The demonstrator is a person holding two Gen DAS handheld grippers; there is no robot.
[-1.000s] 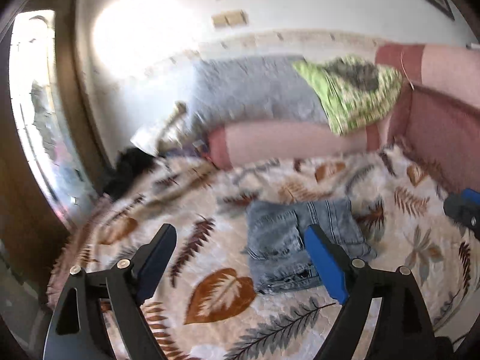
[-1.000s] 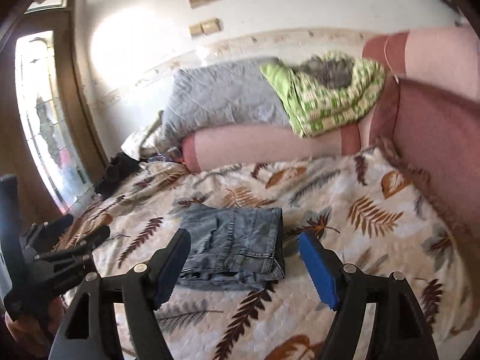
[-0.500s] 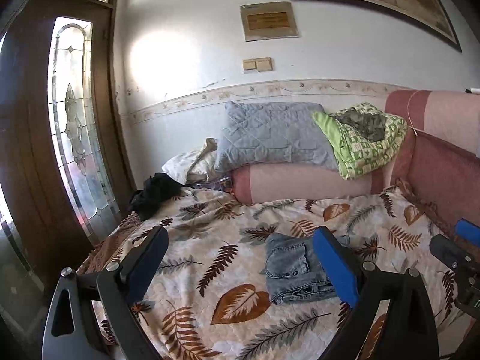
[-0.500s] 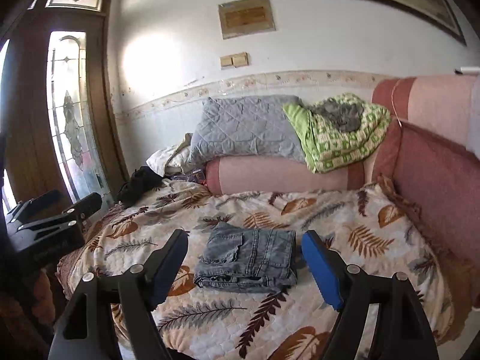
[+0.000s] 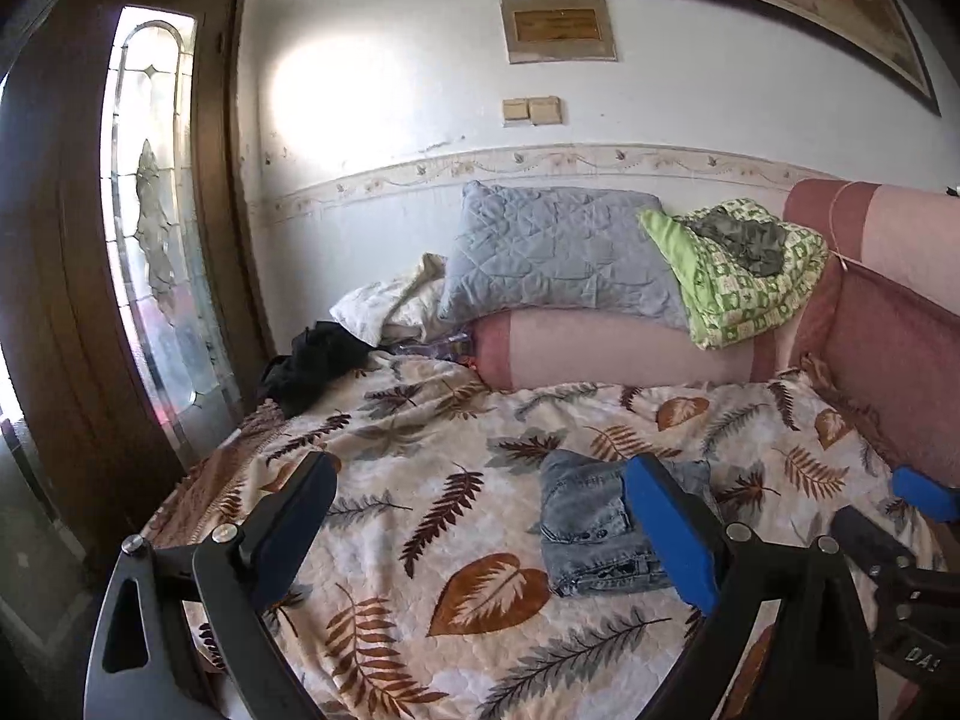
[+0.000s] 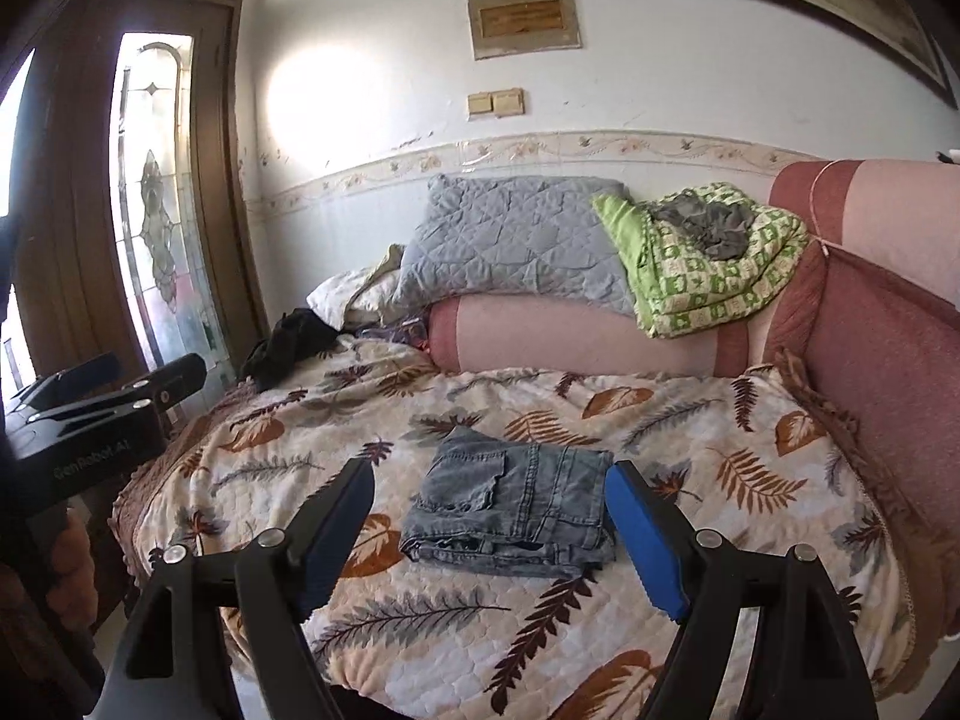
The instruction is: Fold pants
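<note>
The grey-blue denim pants (image 6: 513, 510) lie folded into a compact rectangle on the leaf-patterned bedspread (image 6: 690, 438). In the left wrist view the pants (image 5: 594, 528) sit partly behind the right finger. My left gripper (image 5: 480, 528) is open and empty, held back from and above the bed. My right gripper (image 6: 489, 531) is open and empty, also well back from the pants. The left gripper also shows at the left edge of the right wrist view (image 6: 114, 384), and the right gripper at the right edge of the left wrist view (image 5: 900, 516).
A pink bolster (image 6: 576, 336), a grey quilted pillow (image 6: 510, 240) and a green blanket (image 6: 708, 264) lie at the head of the bed. A dark garment (image 6: 288, 342) lies at the far left corner. A pink sofa back (image 6: 888, 348) borders the right. A wooden door (image 6: 90, 210) stands left.
Both grippers have pulled back and up away from the bed, so the folded pants look smaller and farther. Both stay open; the pants have not moved.
</note>
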